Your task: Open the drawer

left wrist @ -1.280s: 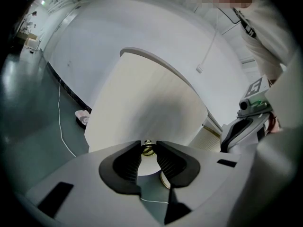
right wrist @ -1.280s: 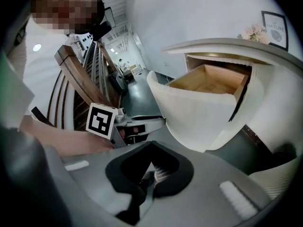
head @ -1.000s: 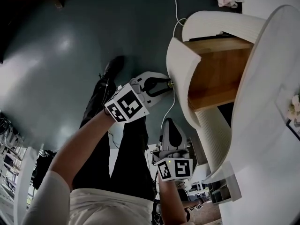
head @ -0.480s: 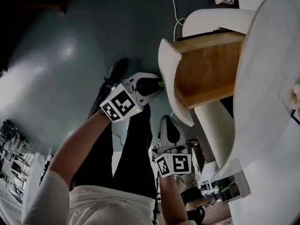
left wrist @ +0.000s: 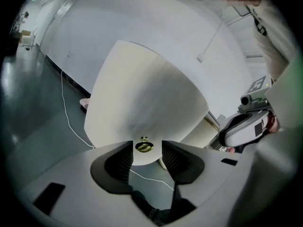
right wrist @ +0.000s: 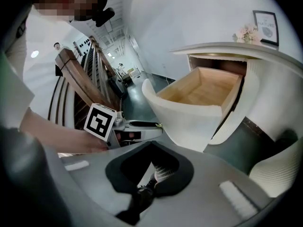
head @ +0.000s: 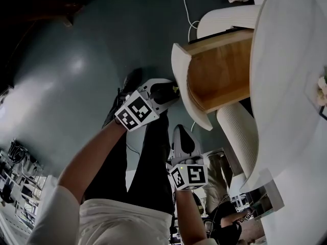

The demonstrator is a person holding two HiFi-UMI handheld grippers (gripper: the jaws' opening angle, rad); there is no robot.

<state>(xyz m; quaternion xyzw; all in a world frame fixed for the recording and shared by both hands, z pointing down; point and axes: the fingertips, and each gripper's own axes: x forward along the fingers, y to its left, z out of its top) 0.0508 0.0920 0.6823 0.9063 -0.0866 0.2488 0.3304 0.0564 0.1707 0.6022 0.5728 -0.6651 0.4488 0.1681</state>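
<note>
Dark grey-green floor [head: 76,60], glossy, fills the left and centre of the head view; a white cable [head: 186,9] trails across it at upper centre.

Item 1: white cabinet [head: 291,86], right side of the head view, with a curved ribbed body. A small picture frame [right wrist: 265,26] and flowers [right wrist: 245,32] stand on its top.

Item 2: drawer [head: 219,70], bare wood inside with a curved white front. It stands well out of the cabinet, and the right gripper view shows it empty. Judged by this, the opening is as good as done.

Item 3: brass knob [left wrist: 144,146], low on the drawer front, the only pull on it.

Item 4: left gripper [head: 169,90], centre of the head view, pointed at the drawer front. Its jaws have just been opening. The knob sits between them with a gap on either side, so neither pad presses it. Probably a release after the pull.

Item 5: right gripper [right wrist: 152,144], lower centre of the head view, held below the drawer and apart from it. Its jaws are closed together on nothing, so it appears to be kept clear and has no part in the pull.
</note>
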